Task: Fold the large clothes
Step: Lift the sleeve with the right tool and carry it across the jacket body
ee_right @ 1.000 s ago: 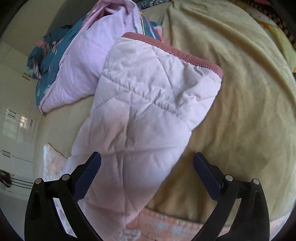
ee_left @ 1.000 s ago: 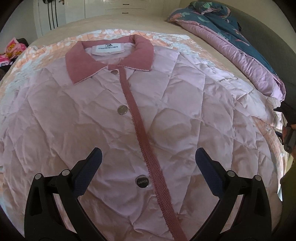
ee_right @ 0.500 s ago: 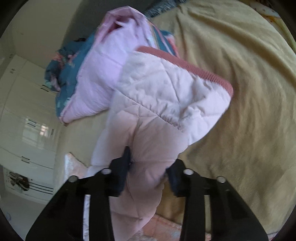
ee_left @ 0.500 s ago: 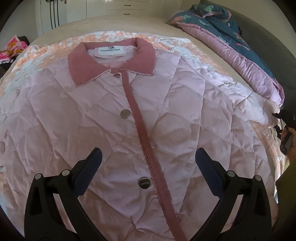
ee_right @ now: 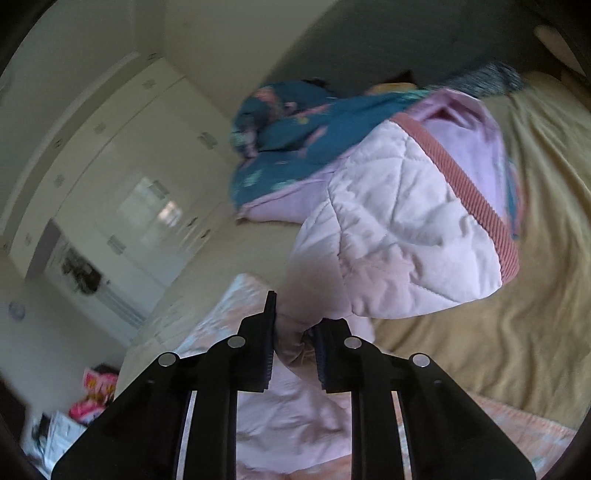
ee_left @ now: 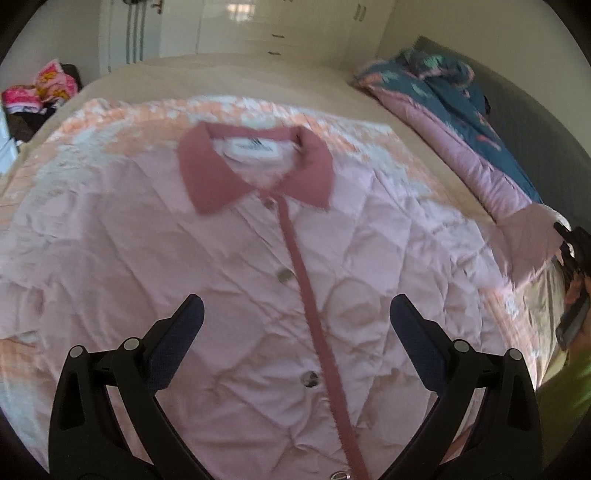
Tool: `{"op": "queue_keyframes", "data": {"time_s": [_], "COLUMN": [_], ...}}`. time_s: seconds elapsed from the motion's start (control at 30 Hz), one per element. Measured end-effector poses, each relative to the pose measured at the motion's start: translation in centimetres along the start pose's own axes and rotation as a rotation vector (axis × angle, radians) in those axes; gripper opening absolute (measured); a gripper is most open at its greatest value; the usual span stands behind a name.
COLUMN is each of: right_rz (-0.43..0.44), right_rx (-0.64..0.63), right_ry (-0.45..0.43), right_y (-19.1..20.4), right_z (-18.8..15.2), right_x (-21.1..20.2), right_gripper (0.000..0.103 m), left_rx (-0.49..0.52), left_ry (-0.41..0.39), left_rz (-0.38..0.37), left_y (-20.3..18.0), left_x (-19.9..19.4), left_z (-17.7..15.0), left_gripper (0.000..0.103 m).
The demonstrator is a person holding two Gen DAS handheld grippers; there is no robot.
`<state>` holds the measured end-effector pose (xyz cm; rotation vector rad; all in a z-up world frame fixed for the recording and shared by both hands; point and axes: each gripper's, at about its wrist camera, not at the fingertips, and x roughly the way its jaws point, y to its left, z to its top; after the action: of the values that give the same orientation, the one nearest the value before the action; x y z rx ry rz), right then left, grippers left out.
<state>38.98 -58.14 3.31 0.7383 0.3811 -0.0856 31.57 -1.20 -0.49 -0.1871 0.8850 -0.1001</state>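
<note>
Right wrist: tool (ee_right: 293, 332) newly clamped on lifted sleeve (ee_right: 388, 236).

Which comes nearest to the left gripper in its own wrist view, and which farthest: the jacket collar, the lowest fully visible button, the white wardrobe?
1. Button, between the open jaws of the left gripper.
2. Collar, further up the jacket.
3. Wardrobe, behind the bed.
</note>
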Motion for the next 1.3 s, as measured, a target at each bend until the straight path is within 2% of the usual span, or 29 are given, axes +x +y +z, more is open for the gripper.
{"op": "queue_keyframes", "data": {"time_s": [0.07,0.2,0.27,0.8,1.13,1.3], "right_rz": [0.026,0.056,0.07,0.189,0.256,0.288], "right_rx": [-0.046,-0.13,-0.169,-0.356,-0.432,-0.467], "right_ry": [0.003,0.01,0.018,0.064,0.098,0.123], "right_y": [2.0,5.3,7.0,17.0,21.8,24.1], "right_z": [-0.3,-1.1,-1.7,-4.1,-7.0,-8.6], "right_x": [-0.3,-0.7,-0.8,-1.6,-3.1,-3.3], "right_gripper": [0.017,0.017,0.017,0.017,0.017,0.017], "left_rx": [-0.012,-0.054,-0.062,-0.127,-0.202,-0.214], "left_ry": [-0.027,-0.095,-0.109,-0.16,-0.182,-0.173], "left_rz": [0.017,0.005,0.028,-0.014,0.012,0.014], "left_y": [0.7,2.4,3.0,6.8,10.3,11.5], "left_x": [-1.1,-3.7,-4.5,-8.8,-11.1,-11.0], "left_z": [0.6,1.7,2.1,2.8,2.5,2.0], "left_gripper": [0.095,0.095,0.095,0.095,0.095,0.095]}}
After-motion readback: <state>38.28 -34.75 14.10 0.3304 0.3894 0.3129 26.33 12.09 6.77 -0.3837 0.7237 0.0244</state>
